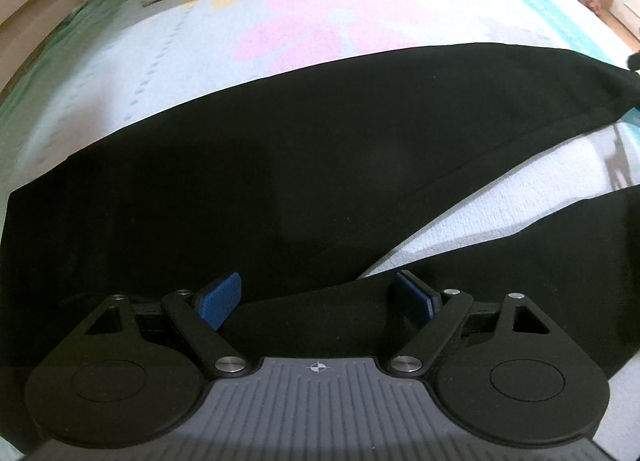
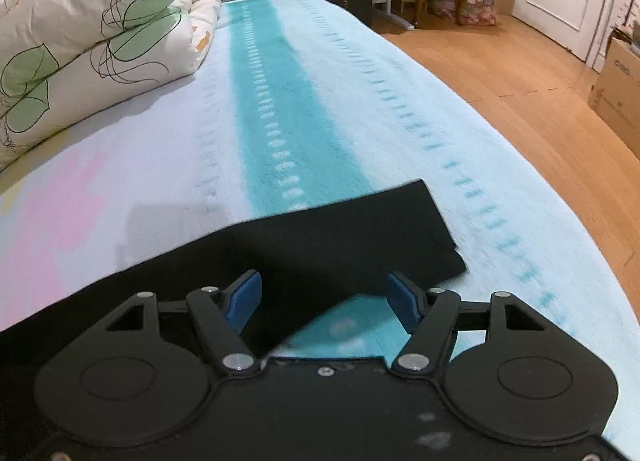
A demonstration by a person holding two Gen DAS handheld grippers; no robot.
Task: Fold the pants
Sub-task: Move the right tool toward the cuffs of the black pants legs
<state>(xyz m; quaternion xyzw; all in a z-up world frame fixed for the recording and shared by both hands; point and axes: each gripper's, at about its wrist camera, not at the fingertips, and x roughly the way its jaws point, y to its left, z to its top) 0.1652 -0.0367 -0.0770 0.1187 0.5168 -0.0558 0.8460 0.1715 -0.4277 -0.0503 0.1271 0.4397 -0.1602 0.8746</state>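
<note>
Two grippers, both with blue pads spread apart and grasping nothing: the left gripper [image 1: 318, 299] hangs over the crotch of the black fabric pants [image 1: 280, 181], the right gripper [image 2: 322, 301] over one leg's hem. The pants lie flat on the pale flower-printed bedspread [image 1: 168, 57], legs splayed in a V, long axis running left to right, hems toward the teal stripe. Likely trouble: pinching a single layer, or bedspread along with cloth, would drag the legs askew. Beyond, a leaf-patterned quilt [image 2: 80, 41].

Both wrist views low and close over the bed [image 1: 168, 73], sharing black pants [image 1: 280, 181].
</note>
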